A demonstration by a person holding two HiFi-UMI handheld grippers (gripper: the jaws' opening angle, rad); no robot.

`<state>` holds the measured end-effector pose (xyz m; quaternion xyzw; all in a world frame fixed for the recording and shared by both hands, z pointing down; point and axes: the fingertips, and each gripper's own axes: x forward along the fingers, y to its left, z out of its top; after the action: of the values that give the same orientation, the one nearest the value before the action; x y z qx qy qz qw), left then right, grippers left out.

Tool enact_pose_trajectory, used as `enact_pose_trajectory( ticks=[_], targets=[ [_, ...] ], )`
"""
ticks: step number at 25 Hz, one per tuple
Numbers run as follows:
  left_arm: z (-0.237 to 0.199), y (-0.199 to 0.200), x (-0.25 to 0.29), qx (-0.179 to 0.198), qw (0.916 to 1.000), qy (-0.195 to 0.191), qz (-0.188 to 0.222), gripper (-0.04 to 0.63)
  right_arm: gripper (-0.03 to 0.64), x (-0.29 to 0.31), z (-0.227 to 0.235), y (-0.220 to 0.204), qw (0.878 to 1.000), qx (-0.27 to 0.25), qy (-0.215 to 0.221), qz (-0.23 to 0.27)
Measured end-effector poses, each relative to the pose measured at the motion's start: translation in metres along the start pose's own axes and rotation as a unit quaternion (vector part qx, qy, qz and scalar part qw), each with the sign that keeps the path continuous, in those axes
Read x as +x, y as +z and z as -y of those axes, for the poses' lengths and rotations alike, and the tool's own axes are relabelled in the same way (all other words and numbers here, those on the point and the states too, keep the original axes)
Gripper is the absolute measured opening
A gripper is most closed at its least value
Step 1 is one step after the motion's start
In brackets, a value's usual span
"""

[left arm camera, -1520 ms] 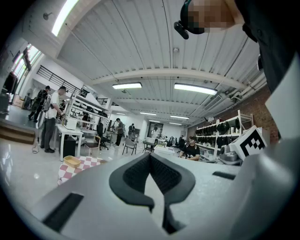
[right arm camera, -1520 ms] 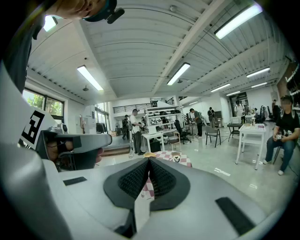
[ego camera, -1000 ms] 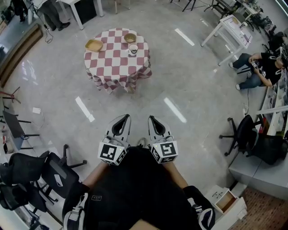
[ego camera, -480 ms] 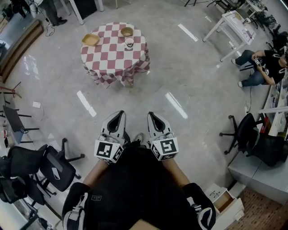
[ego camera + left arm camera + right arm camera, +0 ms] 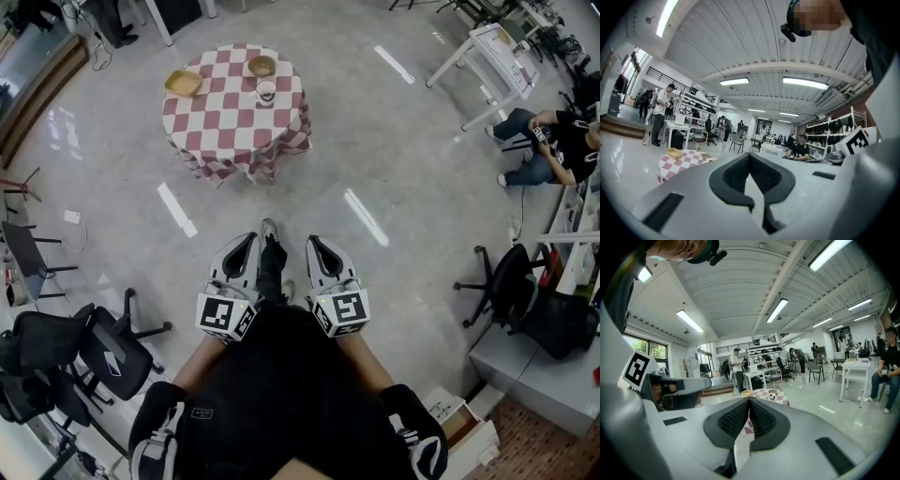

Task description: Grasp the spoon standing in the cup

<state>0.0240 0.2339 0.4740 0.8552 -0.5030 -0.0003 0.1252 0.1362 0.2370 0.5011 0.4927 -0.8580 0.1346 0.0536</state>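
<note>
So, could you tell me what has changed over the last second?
The person's shoe has swung forward between the left gripper and right gripper, a step toward the checked table, which has drifted slightly up and left in the head view. Both grippers stay shut and empty, side by side. The cup remains untouched on the table.

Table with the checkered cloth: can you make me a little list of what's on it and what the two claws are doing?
Table: red-and-white checkered cloth, far ahead on the floor
On it: cup, round bowl, square yellow dish
Spoon: too small to see
Left claw: shut, empty, far from the table
Right claw: shut, empty, far from the table
</note>
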Motion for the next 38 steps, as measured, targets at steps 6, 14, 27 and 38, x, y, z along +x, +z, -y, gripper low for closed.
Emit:
enact_pose_trajectory(
  ticks=[6, 14, 27, 38],
  targets=[
    [-0.034, 0.013, 0.063, -0.008, 1.0, 0.002, 0.005, 0.009, 0.026, 0.057, 0.034, 0.017, 1.0, -0.012, 0.001, -0.011],
    [-0.103, 0.049, 0.148, -0.018, 0.9998, 0.007, 0.01, 0.008, 0.026, 0.162, 0.067, 0.057, 0.999, -0.031, 0.01, -0.03],
    [-0.188, 0.078, 0.213, -0.037, 0.9988, 0.023, 0.024, 0.009, 0.026, 0.297, 0.085, 0.071, 0.993, -0.088, 0.033, -0.076],
    [-0.232, 0.07, 0.254, -0.048, 0.9972, 0.057, 0.013, 0.009, 0.029, 0.395, 0.12, 0.028, 0.968, -0.18, 0.075, -0.158]
  ],
)
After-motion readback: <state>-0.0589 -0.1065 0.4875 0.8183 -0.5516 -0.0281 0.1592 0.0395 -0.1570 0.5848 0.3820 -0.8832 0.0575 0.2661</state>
